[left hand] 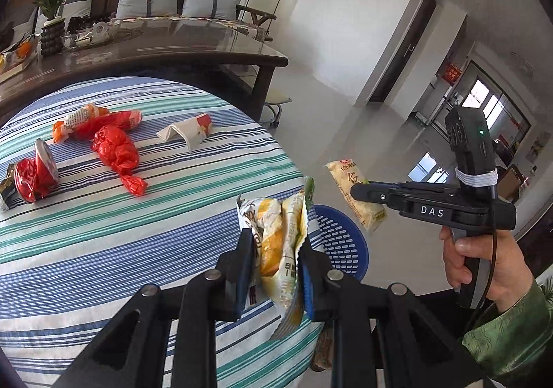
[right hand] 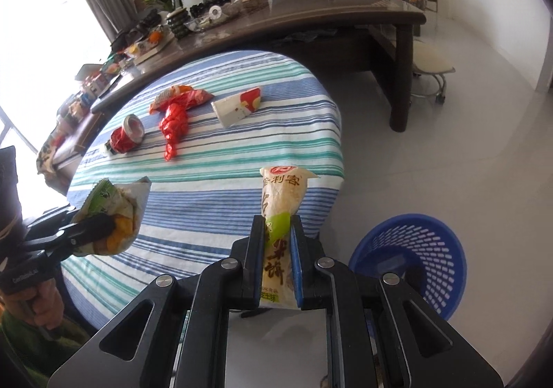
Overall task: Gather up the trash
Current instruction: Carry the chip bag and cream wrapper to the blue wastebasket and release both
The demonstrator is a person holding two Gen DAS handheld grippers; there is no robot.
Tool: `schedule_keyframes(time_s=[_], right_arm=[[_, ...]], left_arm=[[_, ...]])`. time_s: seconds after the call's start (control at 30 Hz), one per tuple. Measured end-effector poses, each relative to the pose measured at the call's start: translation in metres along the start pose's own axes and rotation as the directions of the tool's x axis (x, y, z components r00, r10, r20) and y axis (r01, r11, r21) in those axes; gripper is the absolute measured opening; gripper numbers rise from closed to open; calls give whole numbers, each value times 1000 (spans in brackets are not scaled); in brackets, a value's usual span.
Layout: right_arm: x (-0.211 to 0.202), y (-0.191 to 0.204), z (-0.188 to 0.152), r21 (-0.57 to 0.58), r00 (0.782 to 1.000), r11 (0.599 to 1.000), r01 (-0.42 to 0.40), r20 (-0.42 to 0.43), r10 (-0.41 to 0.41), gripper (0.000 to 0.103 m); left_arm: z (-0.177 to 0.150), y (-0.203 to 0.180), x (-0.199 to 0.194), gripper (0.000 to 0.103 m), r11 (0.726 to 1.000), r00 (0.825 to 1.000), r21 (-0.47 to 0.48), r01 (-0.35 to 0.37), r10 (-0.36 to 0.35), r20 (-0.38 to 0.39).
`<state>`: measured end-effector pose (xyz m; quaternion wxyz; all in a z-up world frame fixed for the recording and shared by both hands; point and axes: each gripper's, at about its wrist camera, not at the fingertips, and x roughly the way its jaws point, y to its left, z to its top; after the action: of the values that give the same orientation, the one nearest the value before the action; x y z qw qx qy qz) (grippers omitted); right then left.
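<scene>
Already both grippers are loaded: the right gripper [right hand: 274,256], clenched on the upright cracker packet [right hand: 281,211], has the blue basket [right hand: 411,260] low to its right and nearer than the left gripper [left hand: 276,270], grasping a crumpled wrapper [left hand: 276,236].

The right hand-held gripper [right hand: 275,242] clamps a rice-cracker packet [right hand: 281,201] near the blue basket [right hand: 411,260].

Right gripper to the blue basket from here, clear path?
Probably yes. The right gripper, shut on a pale snack packet, hangs past the table edge, and the blue basket stands open on the floor lower right with nothing between.
</scene>
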<state>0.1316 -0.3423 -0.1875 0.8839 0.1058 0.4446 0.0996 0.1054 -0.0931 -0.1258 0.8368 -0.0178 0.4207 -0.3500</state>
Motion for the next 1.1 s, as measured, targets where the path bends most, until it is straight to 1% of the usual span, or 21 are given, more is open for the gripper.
schedule_keyframes(time_s=[0.13,0.27,0.37,0.53,0.63,0.8,0.97,1.1], right_arm=[[-6,-37,0,28,998,997,65,8,-66,13],[-4,-71,-3,48,991,990,133,8,-134,13],[0,-99,-8,92,987,983,157,5,-159,13],[9,-134,-23,116,973,966,229,1,-230,13],[12,-156,-33,162,977,963,213,-31,-211,13],[8,-185,-42,226,977,951,211,-47,-206,13],[2,-206,-51,287,980,938,196,-51,-190,13],[1,-218,-53,318,983,930,184,-47,-178,13]], left_arm=[[11,-35,27,25,999,999,32,38,-37,-31],[17,-65,56,25,996,996,53,68,-65,-56],[20,-80,80,25,995,993,43,88,-84,-80],[18,-104,122,25,993,988,59,103,-95,-125],[15,-114,151,25,992,982,52,114,-105,-155],[10,-125,196,25,992,973,35,125,-116,-197],[4,-134,224,25,991,969,39,127,-115,-219],[-3,-136,239,26,993,967,43,113,-100,-234]])
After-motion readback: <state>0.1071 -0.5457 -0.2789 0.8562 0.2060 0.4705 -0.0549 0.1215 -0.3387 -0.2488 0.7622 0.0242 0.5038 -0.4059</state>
